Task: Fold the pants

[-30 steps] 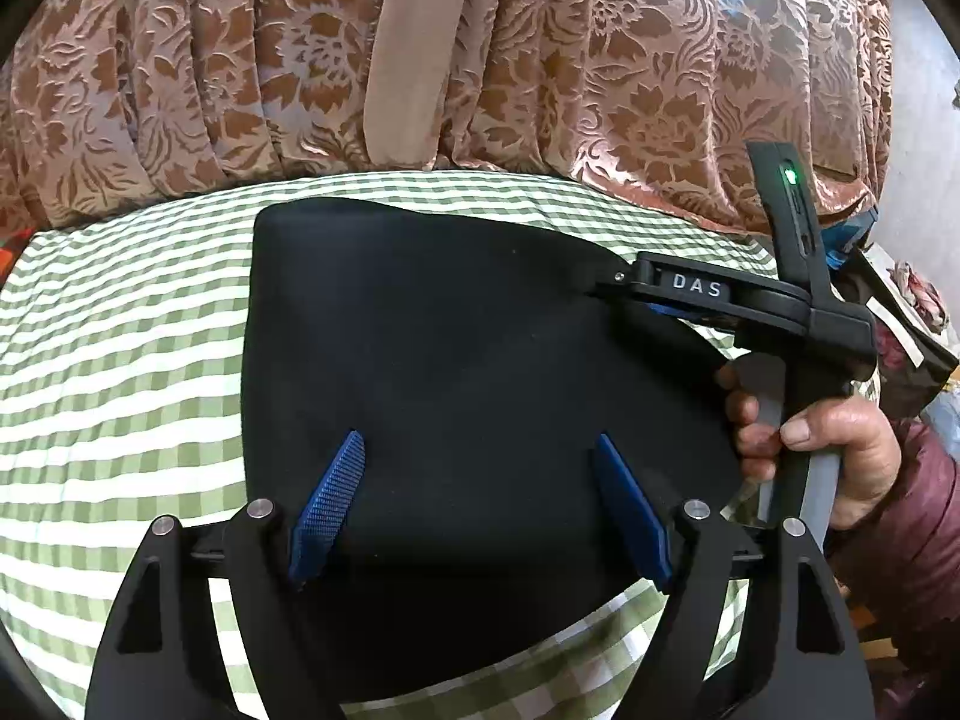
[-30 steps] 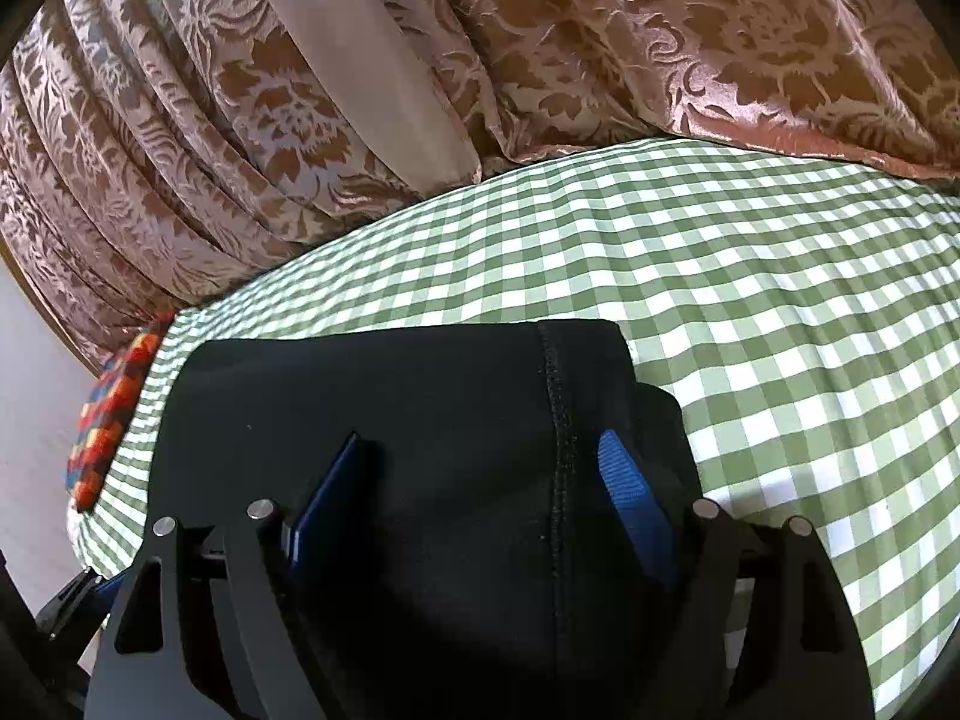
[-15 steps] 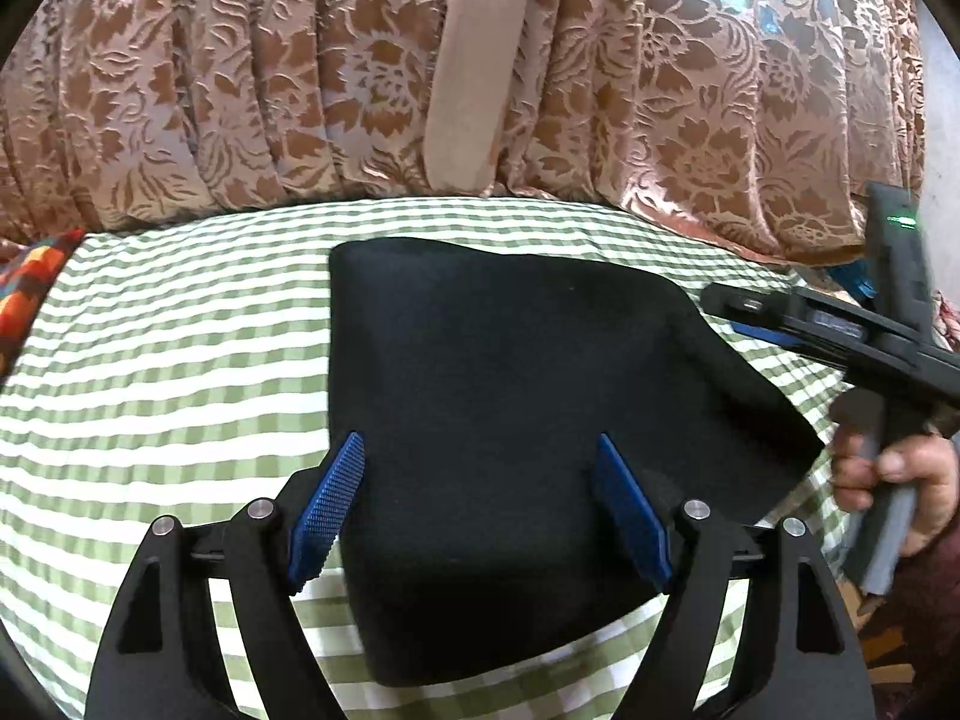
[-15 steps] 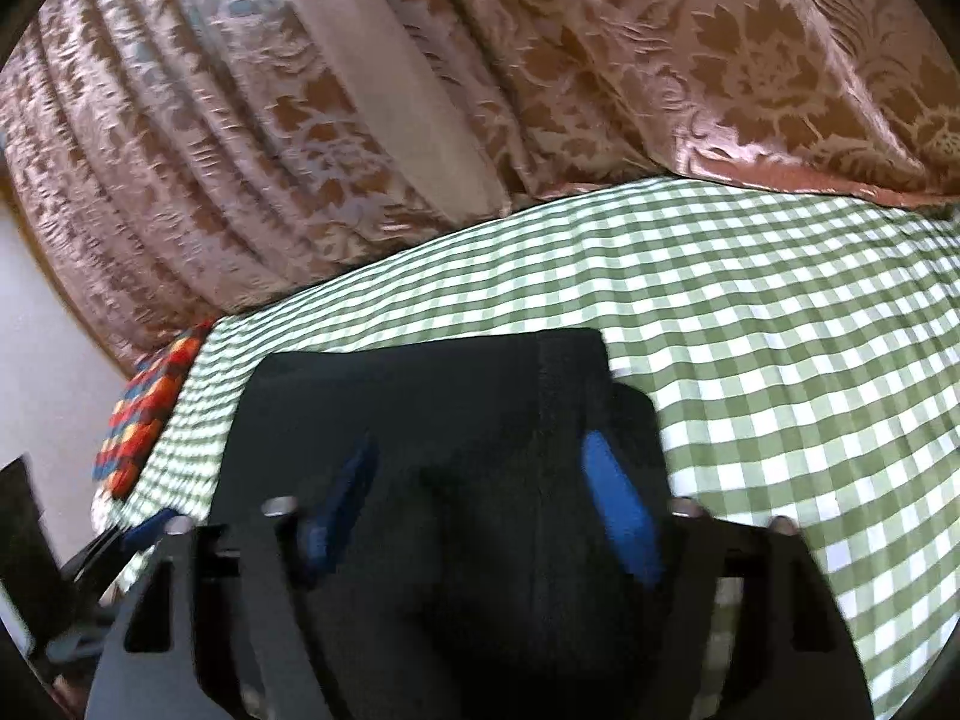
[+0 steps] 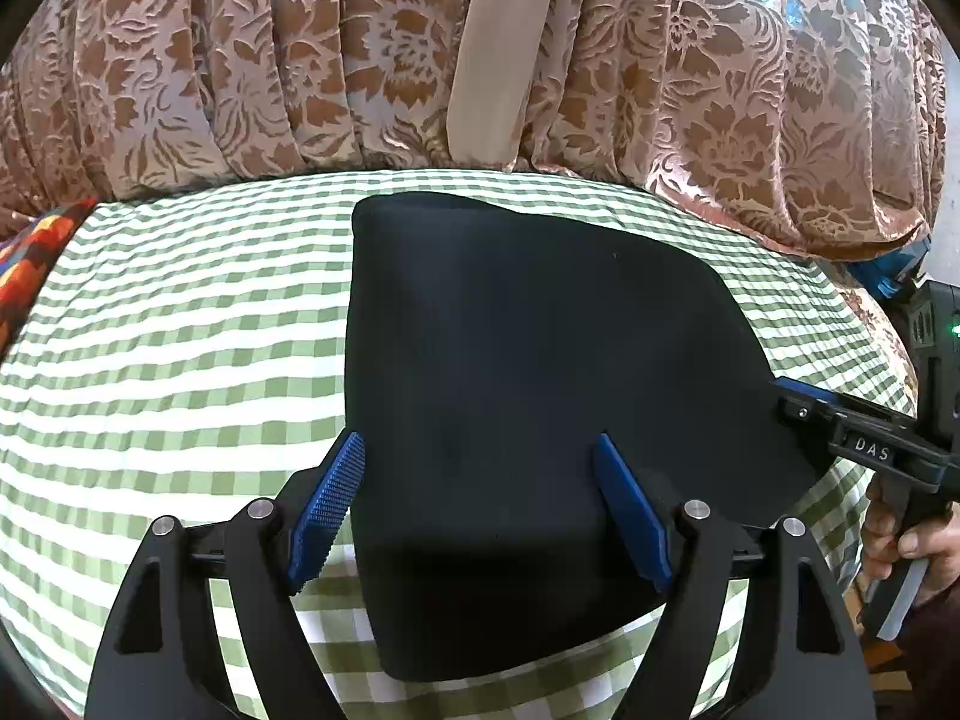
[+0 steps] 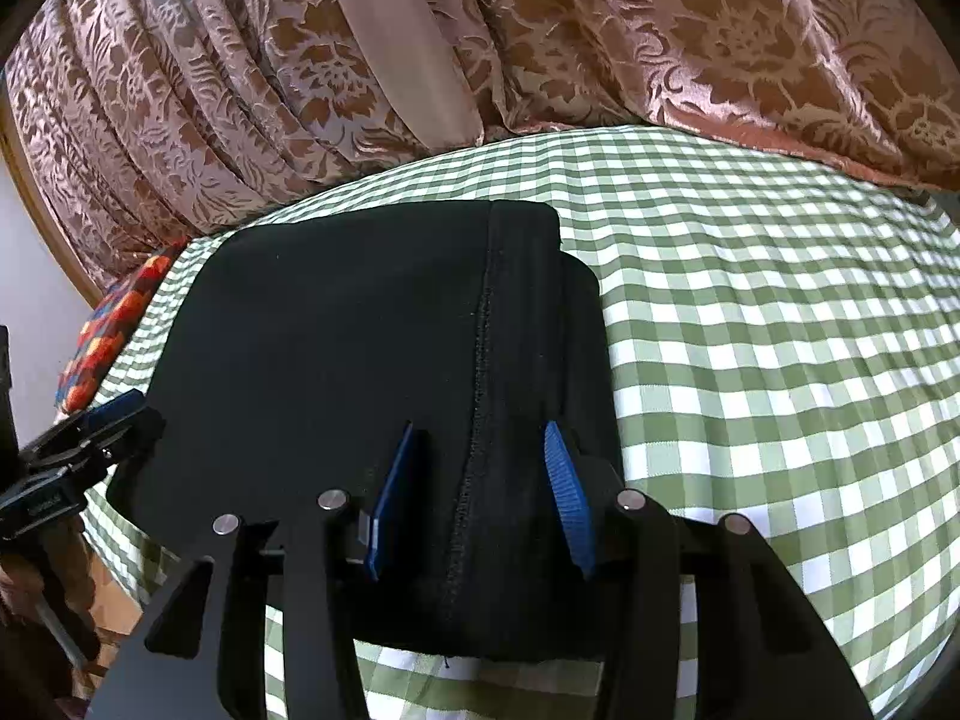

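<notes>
The black pants (image 5: 528, 372) lie folded into a compact block on the green checked cloth (image 5: 168, 348). My left gripper (image 5: 480, 480) is open, its blue fingers (image 5: 327, 501) astride the near left part of the block, holding nothing. My right gripper (image 6: 480, 468) is open over the block's right end (image 6: 420, 330), straddling a stitched seam (image 6: 480, 360). In the left wrist view the right gripper (image 5: 792, 402) reaches in from the right at the pants' right corner. In the right wrist view the left gripper (image 6: 90, 426) sits at the pants' left edge.
A brown floral curtain (image 5: 240, 72) with a beige strip (image 5: 498, 54) hangs behind the table. A red patterned cloth (image 5: 30, 258) lies at the far left edge. A hand (image 5: 912, 534) holds the right gripper's handle. Checked cloth (image 6: 780, 330) extends to the right of the pants.
Both grippers have drawn back from the pants toward the near edge. The right gripper has moved from the pants' upper right down to the right corner, and its fingers are closer together.
</notes>
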